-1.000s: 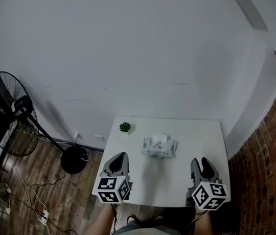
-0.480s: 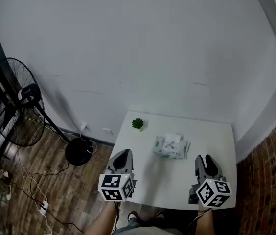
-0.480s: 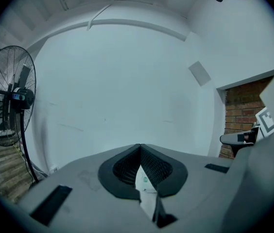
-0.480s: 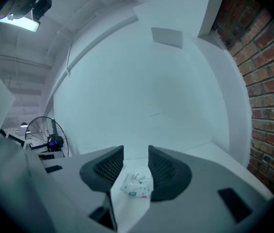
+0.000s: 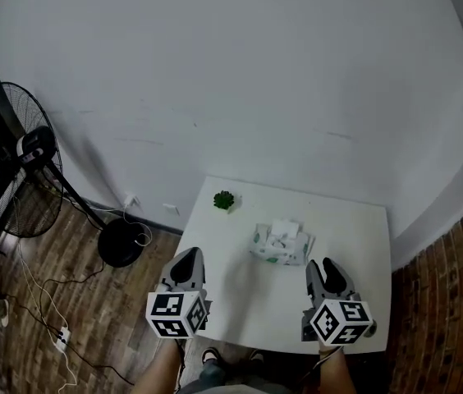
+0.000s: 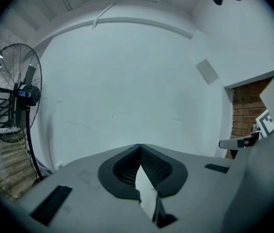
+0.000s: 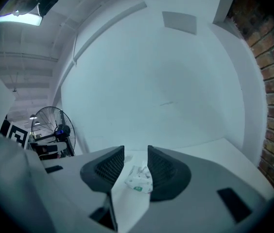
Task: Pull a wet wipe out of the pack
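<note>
2 empty grippers: left gripper (image 5: 187,261) clenched, right gripper (image 5: 323,271) released. If you pull without pinning the pack (image 5: 281,244), it may lift.

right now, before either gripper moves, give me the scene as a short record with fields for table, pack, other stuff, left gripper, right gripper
table: white table, seen from above
pack: wet wipe pack near the table's middle, something white showing at its top, untouched
other stuff: small green plant at the far left corner; standing fan on the floor to the left
left gripper: left gripper jaws together, nothing between them, near the table's near edge
right gripper: right gripper jaws apart, empty, pointed towards the pack, short of it
</note>
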Tool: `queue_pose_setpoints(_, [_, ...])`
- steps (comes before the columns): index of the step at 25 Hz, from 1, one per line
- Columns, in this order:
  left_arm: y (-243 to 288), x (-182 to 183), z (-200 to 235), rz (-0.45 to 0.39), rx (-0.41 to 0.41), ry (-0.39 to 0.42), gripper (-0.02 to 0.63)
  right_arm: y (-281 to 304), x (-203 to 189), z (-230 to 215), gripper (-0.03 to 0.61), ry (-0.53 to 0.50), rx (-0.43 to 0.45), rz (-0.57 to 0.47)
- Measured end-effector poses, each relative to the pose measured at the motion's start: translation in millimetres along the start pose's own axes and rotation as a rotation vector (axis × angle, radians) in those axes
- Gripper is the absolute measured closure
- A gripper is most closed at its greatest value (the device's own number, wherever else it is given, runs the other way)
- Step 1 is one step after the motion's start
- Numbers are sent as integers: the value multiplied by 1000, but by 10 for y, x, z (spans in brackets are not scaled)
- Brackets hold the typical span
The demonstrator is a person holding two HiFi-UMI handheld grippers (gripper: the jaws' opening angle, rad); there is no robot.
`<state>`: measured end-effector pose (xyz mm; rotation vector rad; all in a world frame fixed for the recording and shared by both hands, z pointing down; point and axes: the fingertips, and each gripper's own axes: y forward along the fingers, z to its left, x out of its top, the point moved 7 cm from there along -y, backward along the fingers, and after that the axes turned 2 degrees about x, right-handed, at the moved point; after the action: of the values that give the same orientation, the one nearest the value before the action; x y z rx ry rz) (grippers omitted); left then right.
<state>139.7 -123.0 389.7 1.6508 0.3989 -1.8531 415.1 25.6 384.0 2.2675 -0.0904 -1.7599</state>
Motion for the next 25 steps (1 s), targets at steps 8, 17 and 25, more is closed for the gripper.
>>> queue_pose_setpoints(8, [51, -271, 109, 49, 78, -20, 611, 425, -139, -116, 430, -88, 93, 113])
queue_pose_setpoints(17, [58, -583, 149, 98, 137, -62, 611, 897, -273, -280, 428, -143, 216, 234])
queue_pose_setpoints(25, [132, -887, 247, 150, 175, -77, 611, 1304, -447, -332, 425, -205, 327, 367])
